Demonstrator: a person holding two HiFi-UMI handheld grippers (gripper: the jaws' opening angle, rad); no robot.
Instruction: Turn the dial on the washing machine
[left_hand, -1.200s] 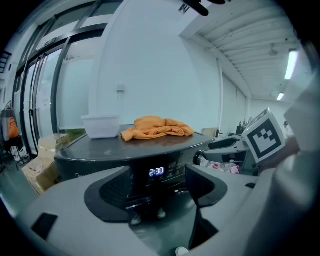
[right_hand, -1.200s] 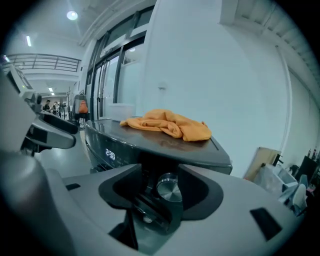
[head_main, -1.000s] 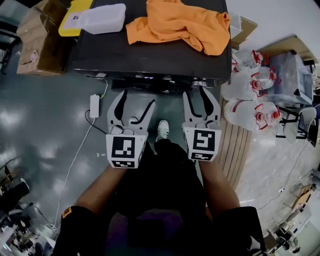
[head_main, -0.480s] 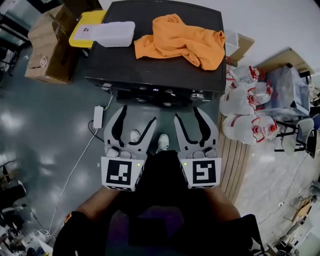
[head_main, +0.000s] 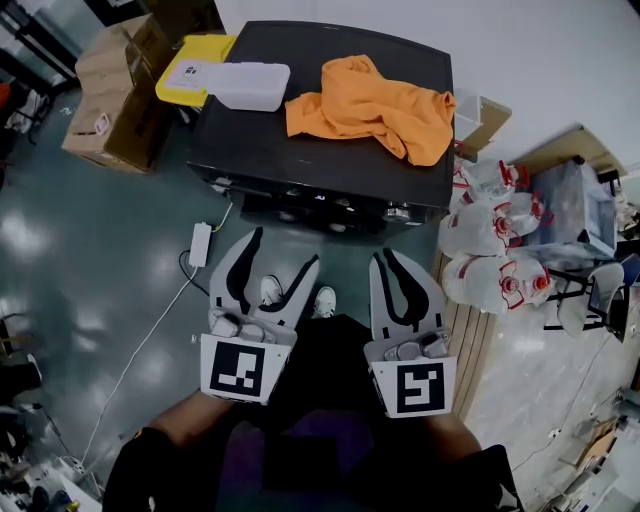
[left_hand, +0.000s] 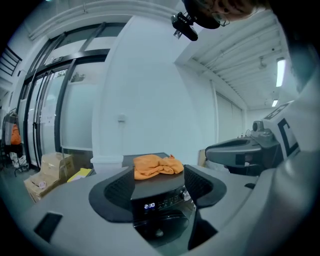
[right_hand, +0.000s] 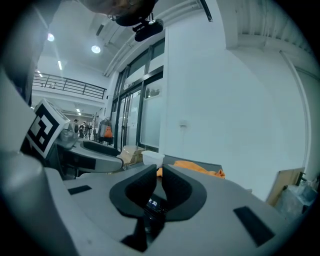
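Left tool (head_main: 282, 248) open, right tool (head_main: 383, 254) just closed to a slit, both empty; so pinched, it may slip off the round dial (head_main: 398, 212) of the black washing machine (head_main: 330, 150).

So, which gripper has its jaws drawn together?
The right gripper: its jaws have just been closing, with nothing between them. The left gripper has its jaws wide apart.

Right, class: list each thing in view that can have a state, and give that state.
washing machine: switched on
display: lit, showing digits
dial: untouched, no gripper on it
orange cloth: crumpled on the machine's top
white container: lying flat on the machine's top
left gripper: open, empty
right gripper: jaws have just been closing, tips together, nothing between them
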